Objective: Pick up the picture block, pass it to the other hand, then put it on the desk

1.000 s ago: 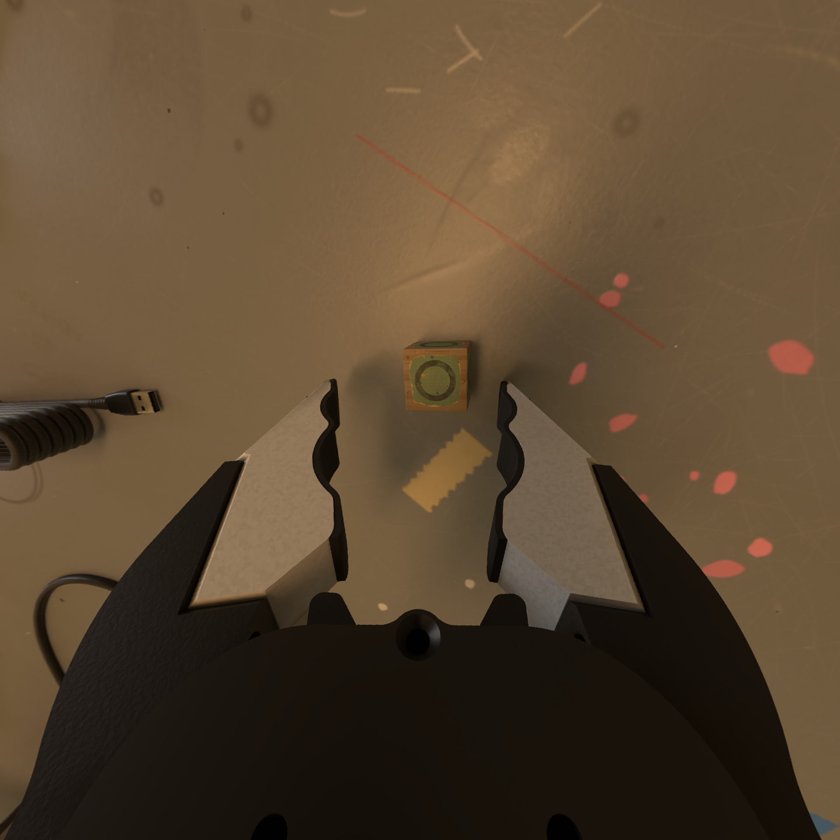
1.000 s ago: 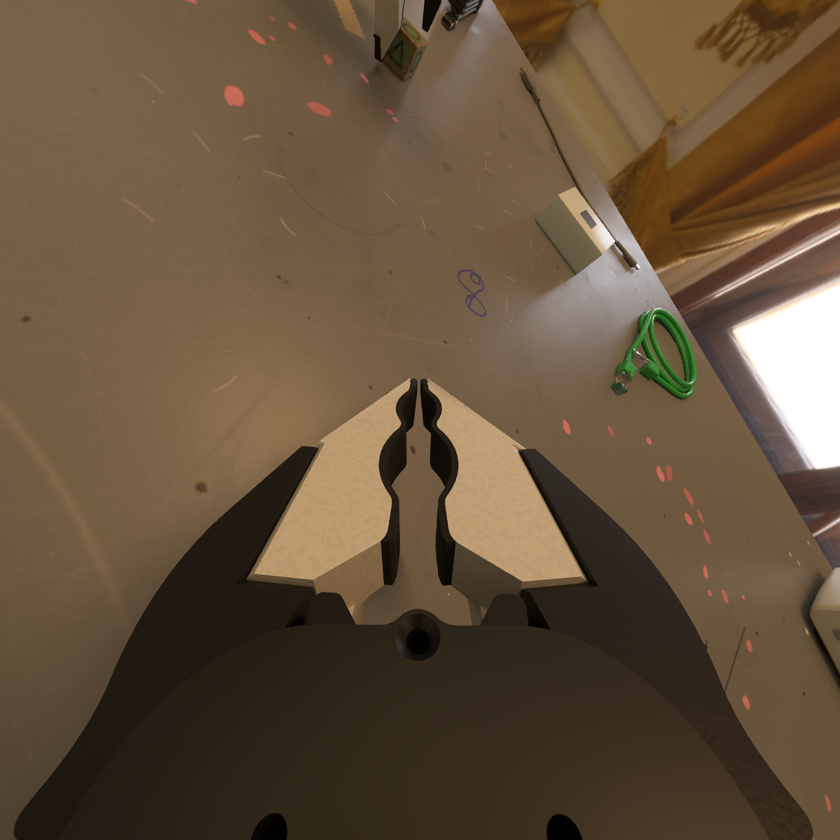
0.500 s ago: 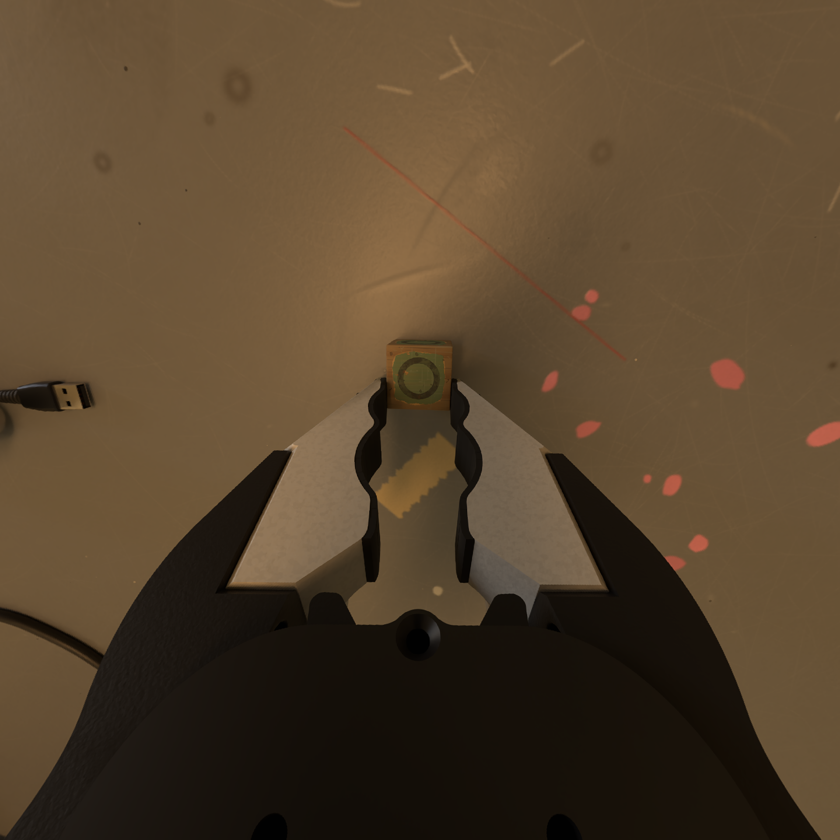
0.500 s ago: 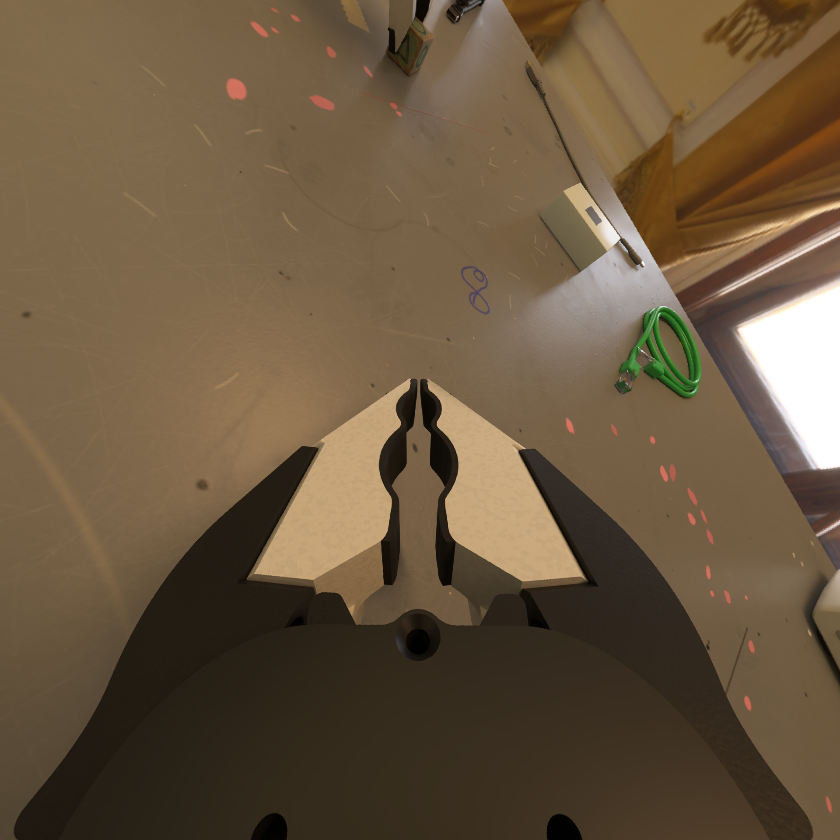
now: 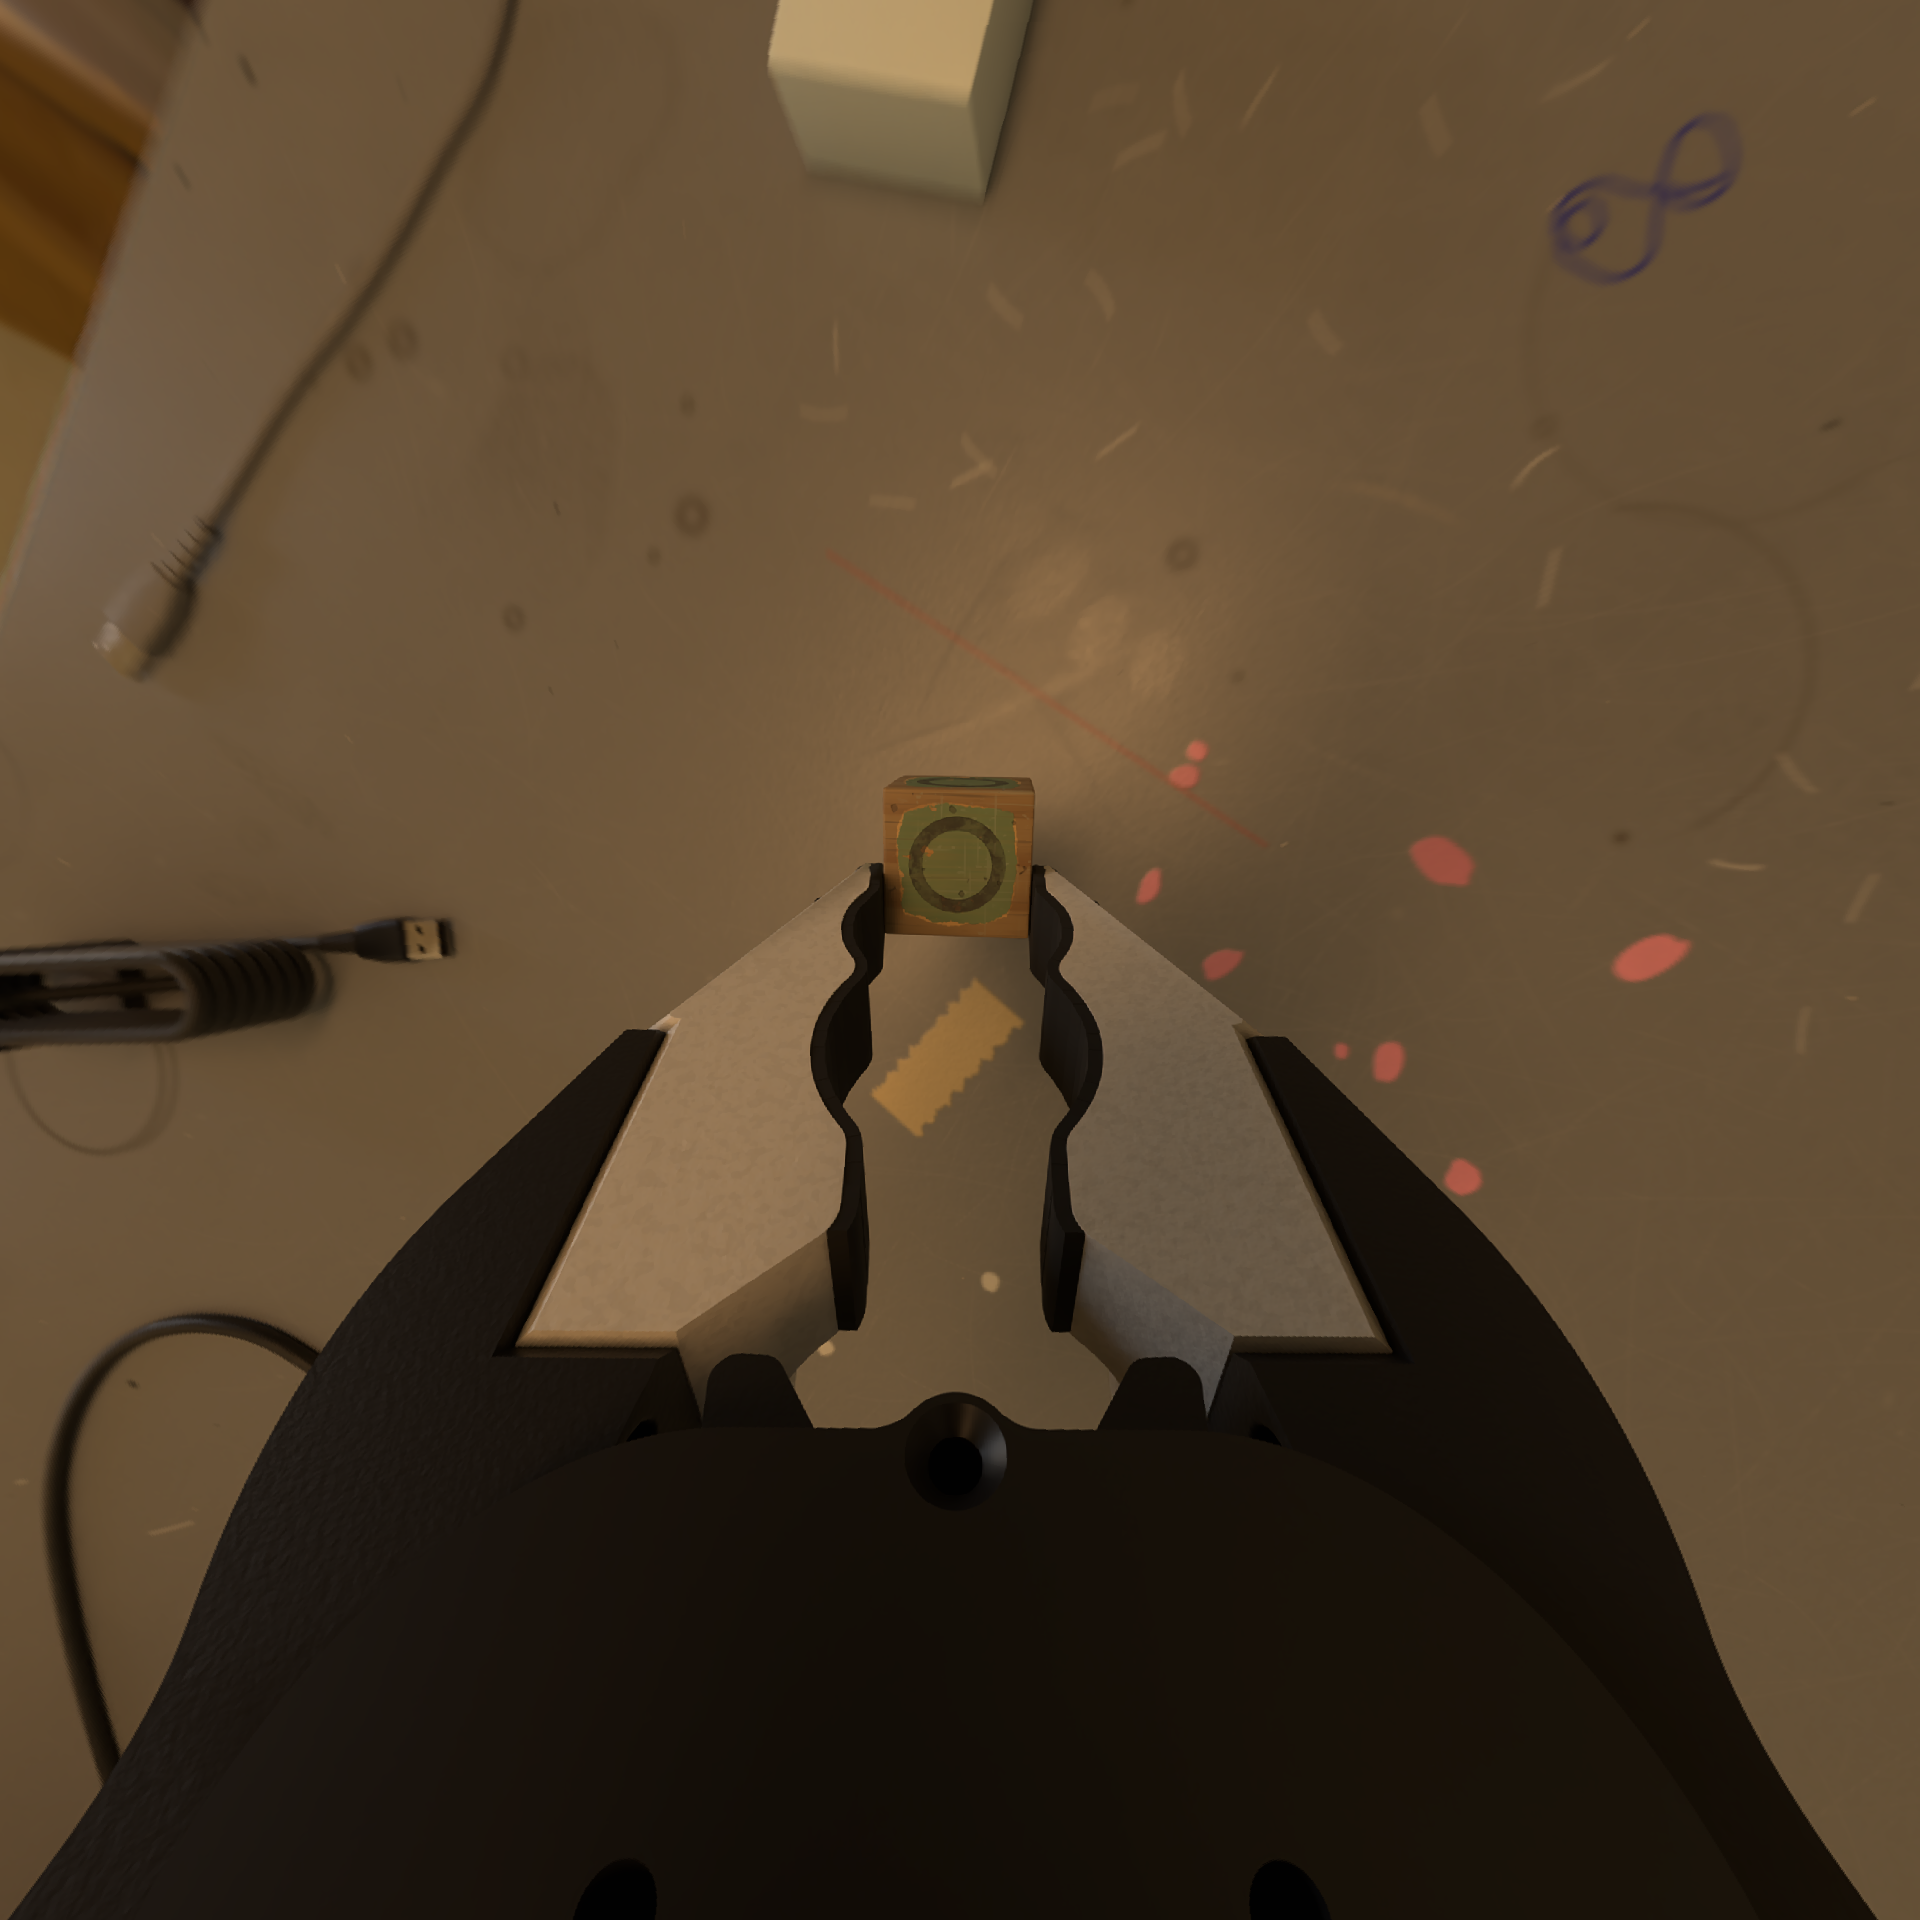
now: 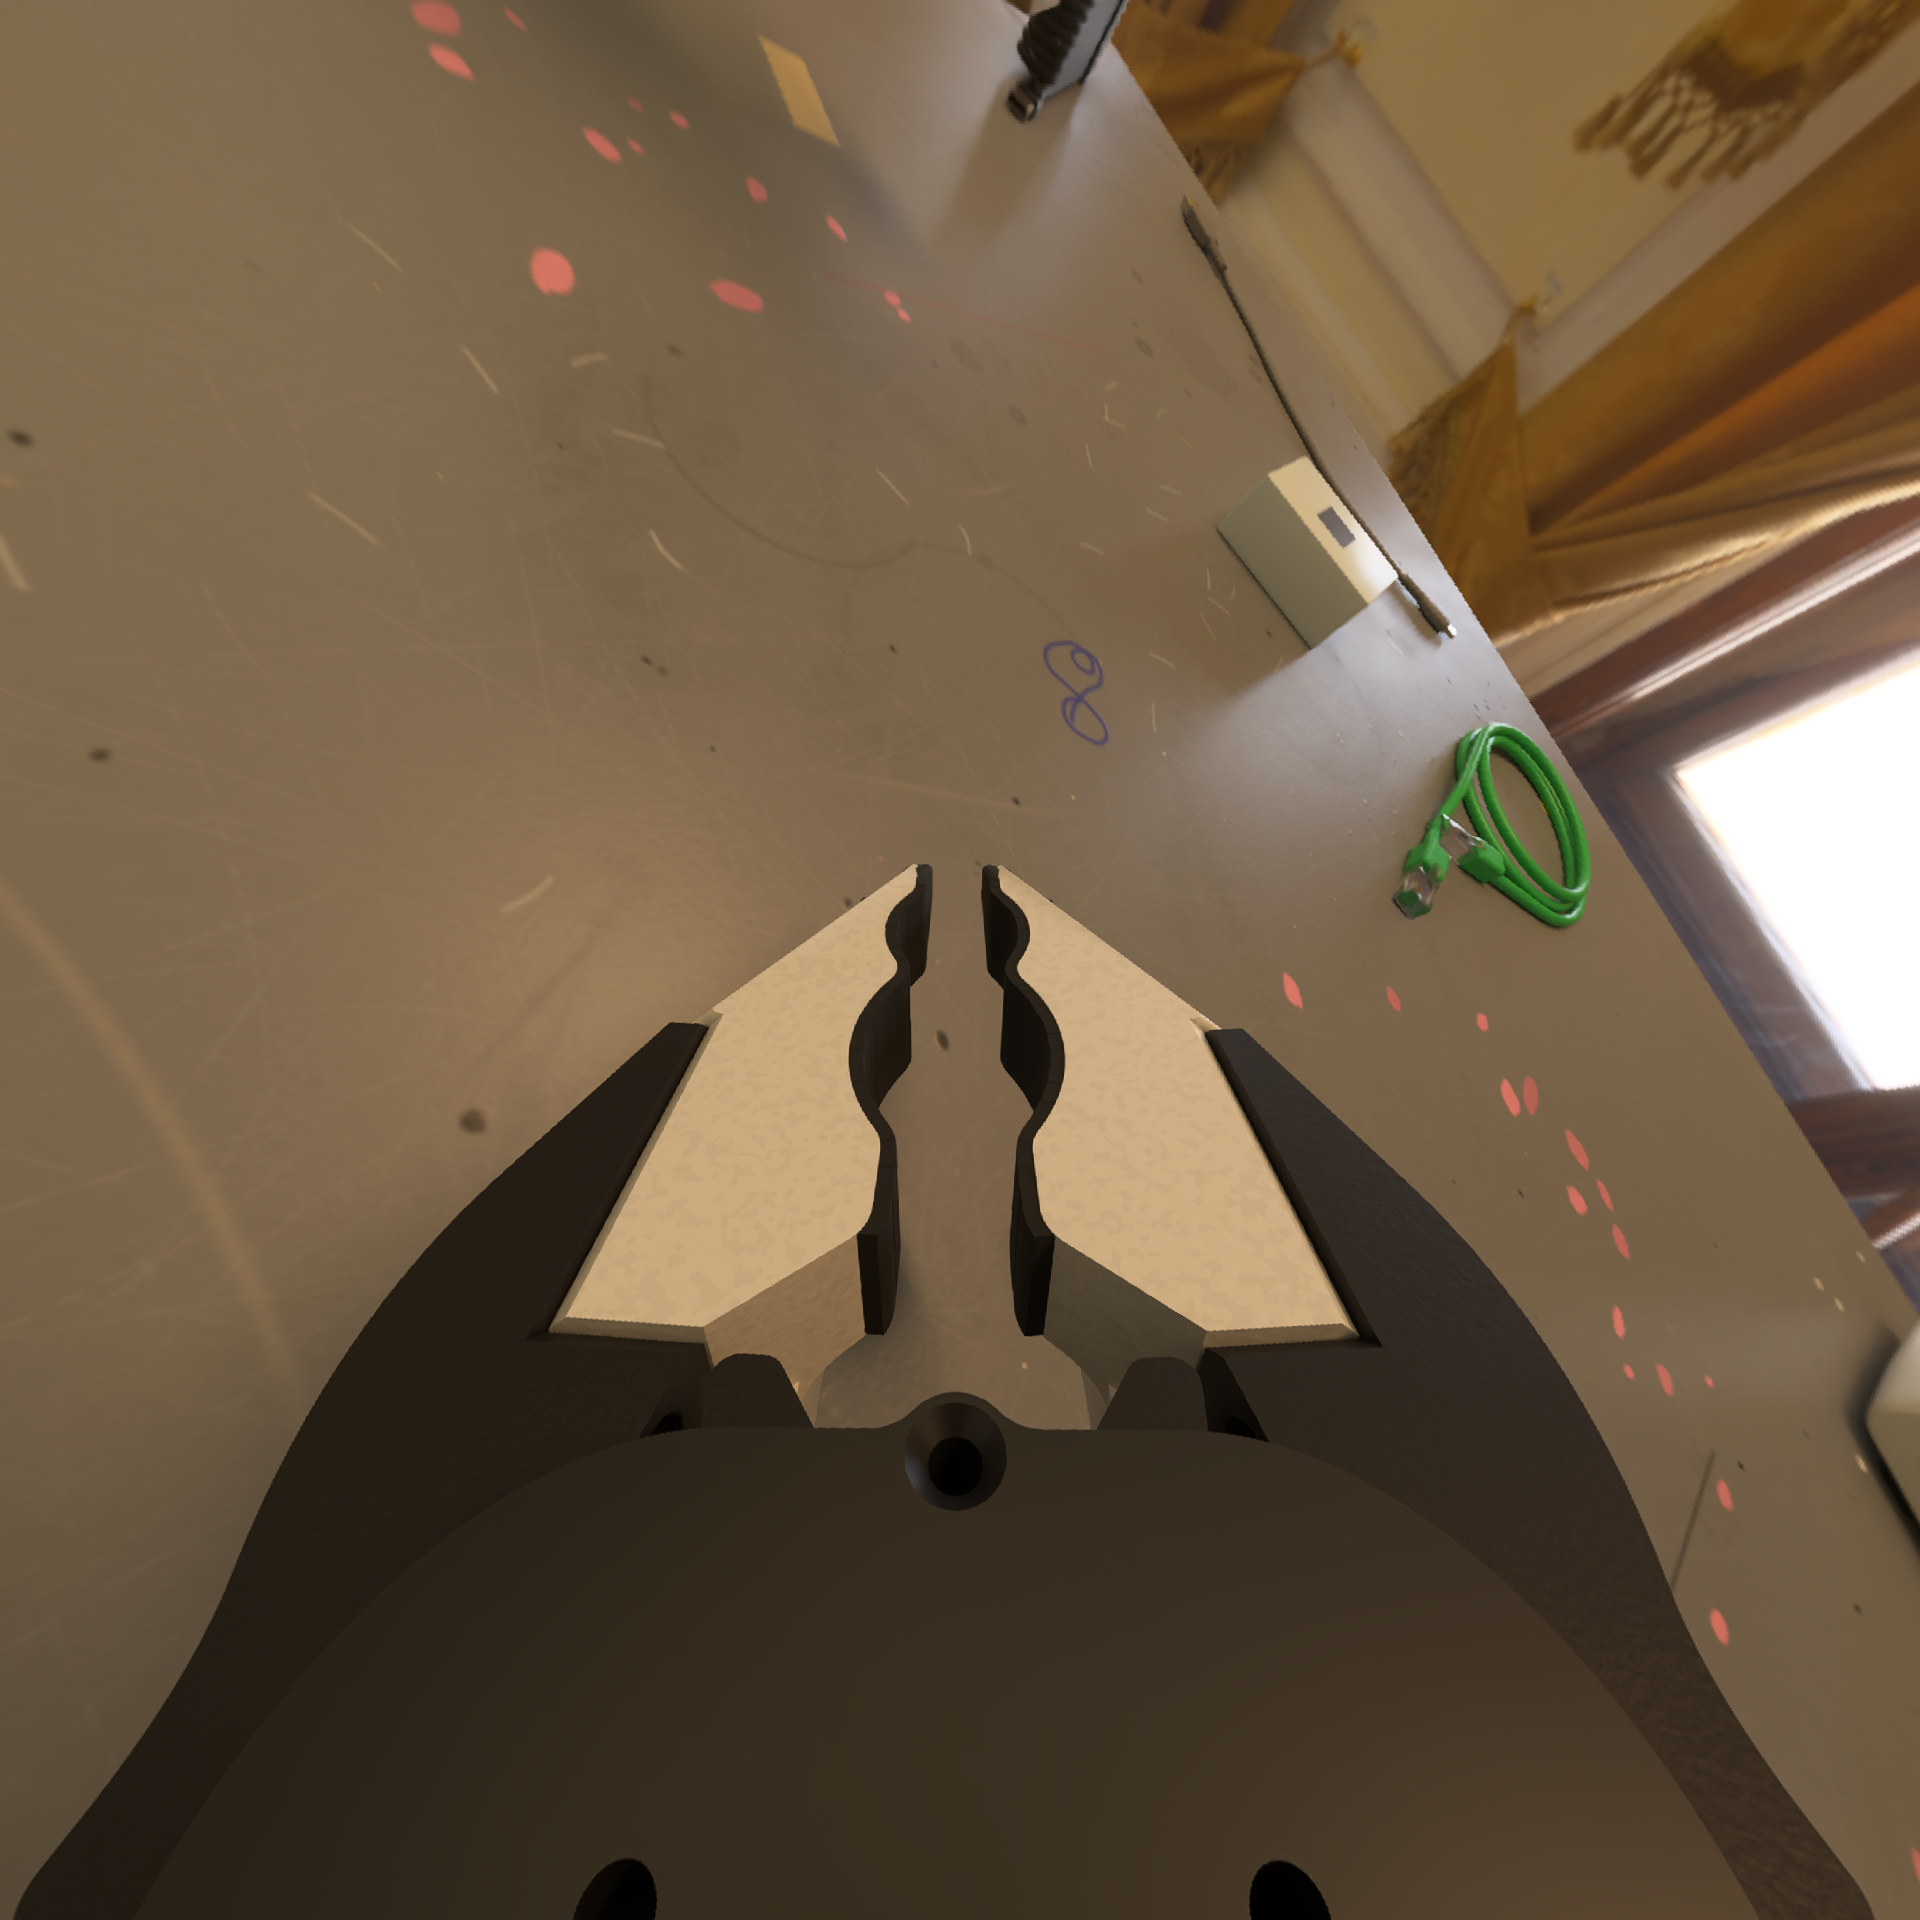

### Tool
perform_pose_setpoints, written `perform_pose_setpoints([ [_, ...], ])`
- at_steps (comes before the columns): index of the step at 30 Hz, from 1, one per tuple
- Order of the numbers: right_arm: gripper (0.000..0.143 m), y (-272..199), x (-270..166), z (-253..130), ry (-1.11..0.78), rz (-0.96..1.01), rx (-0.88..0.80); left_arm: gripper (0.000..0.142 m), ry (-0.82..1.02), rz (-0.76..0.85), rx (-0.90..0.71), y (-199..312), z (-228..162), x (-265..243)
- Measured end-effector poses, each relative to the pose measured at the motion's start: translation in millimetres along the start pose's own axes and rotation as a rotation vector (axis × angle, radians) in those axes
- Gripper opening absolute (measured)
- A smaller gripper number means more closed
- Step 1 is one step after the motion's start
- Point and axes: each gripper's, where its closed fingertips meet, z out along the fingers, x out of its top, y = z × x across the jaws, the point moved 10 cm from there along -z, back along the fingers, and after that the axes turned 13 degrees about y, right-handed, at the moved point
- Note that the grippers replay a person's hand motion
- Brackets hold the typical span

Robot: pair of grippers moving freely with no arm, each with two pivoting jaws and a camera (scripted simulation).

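The picture block [image 5: 958, 871] is a small wooden cube with a green face bearing a dark ring. My left gripper [image 5: 956, 883] is shut on it, with a fingertip on each side, and holds it above the brown desk [image 5: 623, 727]. My right gripper [image 6: 955, 873] is empty, its jaws parted by a narrow gap, and it hovers over the desk [image 6: 520, 727]. The block and the left gripper do not show in the right wrist view.
A white box [image 5: 894, 94], a grey plug cable [image 5: 145, 613], a black USB cable [image 5: 208, 977] and a yellow tape strip [image 5: 945, 1060] lie on the desk. The right wrist view shows the white box [image 6: 1304, 545], a green cable coil [image 6: 1507, 831] and the desk's edge on the right.
My left gripper closed on the block and rose from the desk with it, so more of the desk shows. My right gripper's jaws parted slightly.
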Motion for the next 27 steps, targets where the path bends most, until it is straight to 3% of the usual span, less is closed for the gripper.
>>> perform_pose_setpoints([
  [6, 0.017, 2, 18, -2, 0.138, 0.14, 0.135, 0.027, 0.193, 0.126, -0.006, 30, -48, 32],
  [12, 0.051, 13, 64, 1, 0.408, 0.528, 0.498, 0.027, 0.49, 0.358, -0.034, 85, -102, 70],
  [14, 0.056, 23, 81, 4, 0.517, 0.657, 0.618, 0.027, 0.615, 0.486, -0.061, 109, -116, 81],
  [19, 0.074, 58, 116, 14, 0.704, 0.864, 0.762, 0.027, 0.799, 0.669, -0.024, 152, -136, 104],
  [27, 0.071, 102, 128, 18, 0.872, 1.0, 0.826, 0.027, 1.012, 0.888, -0.106, 188, -133, 119],
])
